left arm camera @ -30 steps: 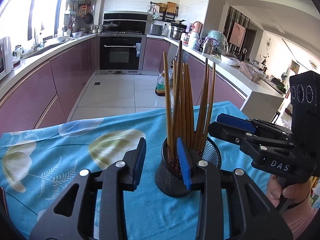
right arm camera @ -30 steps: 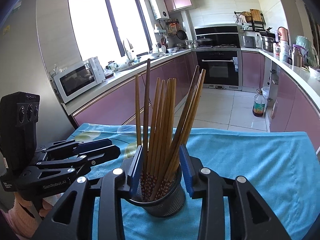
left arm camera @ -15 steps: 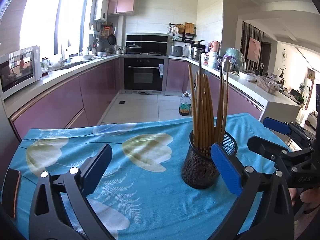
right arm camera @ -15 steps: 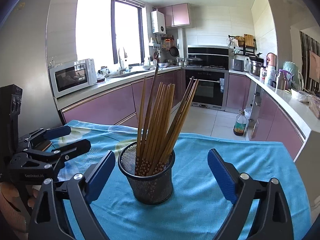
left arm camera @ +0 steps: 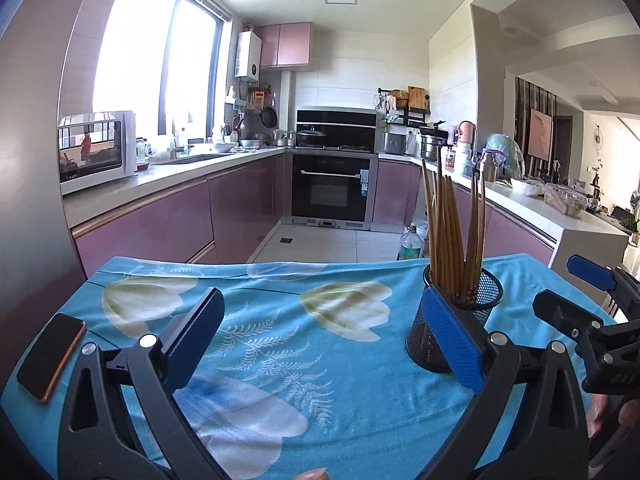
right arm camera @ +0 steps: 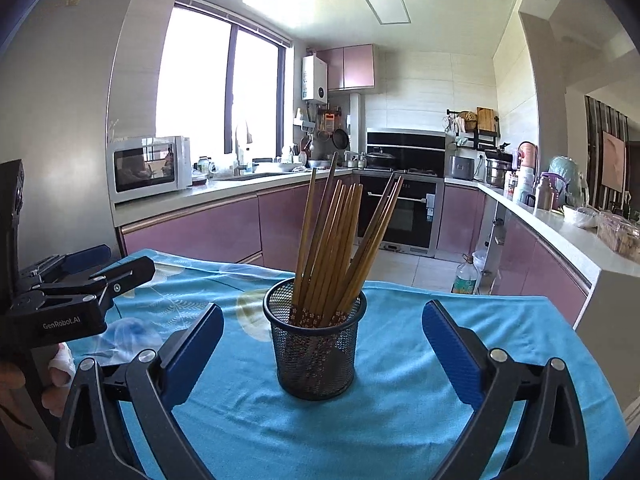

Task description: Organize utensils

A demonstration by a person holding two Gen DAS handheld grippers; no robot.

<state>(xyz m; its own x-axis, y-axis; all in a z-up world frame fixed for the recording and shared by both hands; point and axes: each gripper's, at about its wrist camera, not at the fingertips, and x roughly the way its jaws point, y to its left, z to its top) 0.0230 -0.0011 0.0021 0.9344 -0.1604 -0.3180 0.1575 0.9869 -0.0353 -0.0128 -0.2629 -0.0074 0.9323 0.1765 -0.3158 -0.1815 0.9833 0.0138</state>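
chopsticks [right arm camera: 336,248] all stand gathered in the mesh holder [right arm camera: 316,344], so the organizing looks done, as far as i can judge. right gripper [right arm camera: 320,344] is released, its jaws wide on both sides of the holder without touching. left gripper [left arm camera: 320,340] is also released and empty. the holder stands near the right edge of the bench [left arm camera: 280,340]; a phone [left arm camera: 50,356] lies at its left edge.
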